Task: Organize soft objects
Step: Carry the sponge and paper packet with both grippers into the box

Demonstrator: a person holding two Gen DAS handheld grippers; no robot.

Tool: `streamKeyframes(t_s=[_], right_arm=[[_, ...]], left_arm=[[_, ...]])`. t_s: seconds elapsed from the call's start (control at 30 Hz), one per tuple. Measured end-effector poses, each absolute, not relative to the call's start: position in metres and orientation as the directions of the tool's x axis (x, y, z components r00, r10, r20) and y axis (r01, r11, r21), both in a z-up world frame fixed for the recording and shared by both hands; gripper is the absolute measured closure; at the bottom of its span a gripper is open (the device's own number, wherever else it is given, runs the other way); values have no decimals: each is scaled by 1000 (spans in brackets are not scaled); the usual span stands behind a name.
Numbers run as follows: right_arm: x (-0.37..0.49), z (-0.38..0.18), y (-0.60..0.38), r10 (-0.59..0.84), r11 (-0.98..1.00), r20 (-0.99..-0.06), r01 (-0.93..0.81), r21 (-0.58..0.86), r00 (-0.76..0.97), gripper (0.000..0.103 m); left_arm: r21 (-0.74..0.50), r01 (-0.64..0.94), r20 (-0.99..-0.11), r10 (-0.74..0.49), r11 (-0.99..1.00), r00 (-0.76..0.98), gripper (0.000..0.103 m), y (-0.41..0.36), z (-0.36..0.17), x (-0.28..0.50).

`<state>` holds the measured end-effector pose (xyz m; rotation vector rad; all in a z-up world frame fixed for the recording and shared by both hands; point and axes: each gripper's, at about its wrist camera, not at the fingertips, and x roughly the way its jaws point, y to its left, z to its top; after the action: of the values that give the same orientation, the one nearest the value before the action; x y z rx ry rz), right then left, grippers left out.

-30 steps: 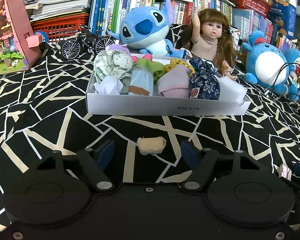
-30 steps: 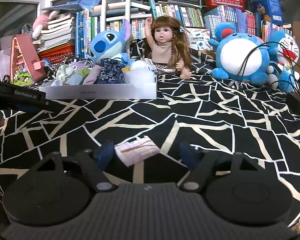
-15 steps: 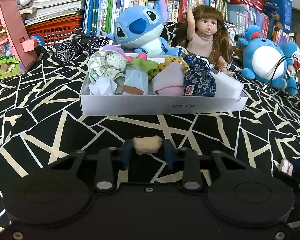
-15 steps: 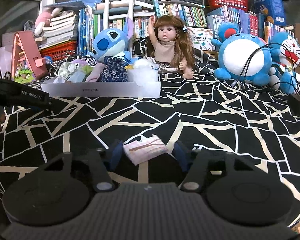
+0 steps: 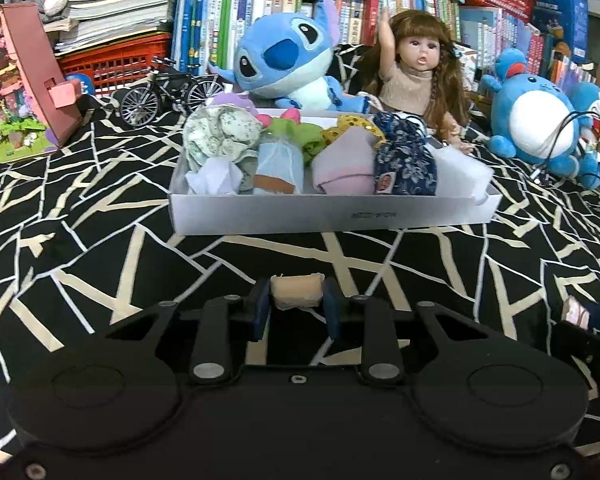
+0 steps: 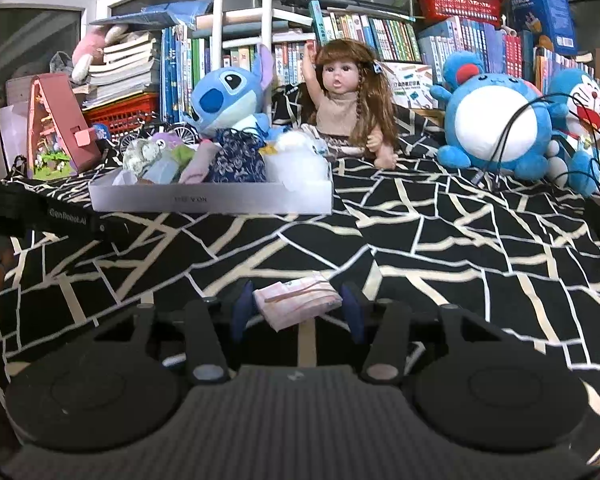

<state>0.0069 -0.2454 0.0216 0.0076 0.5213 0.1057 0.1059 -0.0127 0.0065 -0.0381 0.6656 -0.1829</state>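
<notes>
Matt black-and-cream cloth cover (image 5: 100, 240), smooth white cardboard box (image 5: 332, 216) of soft fabric bundles (image 5: 342, 168), fuzzy plush toys (image 5: 284, 60).

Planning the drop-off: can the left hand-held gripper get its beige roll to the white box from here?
Probably yes. The left hand-held gripper pinches the beige roll, and only bare patterned cloth lies between it and the white box, though that box looks nearly full.

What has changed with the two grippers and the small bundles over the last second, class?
The left gripper closed on the beige roll. The right gripper narrowed around the pink folded cloth. The white tray and plush toys stayed put.
</notes>
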Motion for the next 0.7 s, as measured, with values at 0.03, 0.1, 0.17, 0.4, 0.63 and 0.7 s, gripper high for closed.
streamKeyframes(t_s=[0.03, 0.1, 0.17, 0.4, 0.63, 0.7], right_arm=[[9, 23, -245, 106, 994, -494, -102, 37, 863, 50], [13, 26, -242, 117, 993, -491, -109, 44, 863, 50], [19, 30, -239, 123, 992, -491, -113, 51, 863, 50], [46, 41, -228, 130, 991, -515, -96, 92, 847, 50], [81, 58, -229, 190, 976, -526, -101, 193, 829, 50], [90, 63, -227, 203, 973, -521, -110, 204, 829, 50]], left_arm=[[-87, 149, -613, -171, 985, 772, 77, -12, 7, 106], [-89, 140, -612, -165, 986, 774, 77, -10, 9, 108], [-94, 135, -609, -165, 986, 776, 77, -7, 12, 108], [-106, 130, -584, -168, 986, 794, 77, 0, 29, 114], [-116, 145, -558, -185, 983, 809, 77, 2, 48, 129], [-119, 145, -551, -187, 982, 813, 77, 3, 53, 134]])
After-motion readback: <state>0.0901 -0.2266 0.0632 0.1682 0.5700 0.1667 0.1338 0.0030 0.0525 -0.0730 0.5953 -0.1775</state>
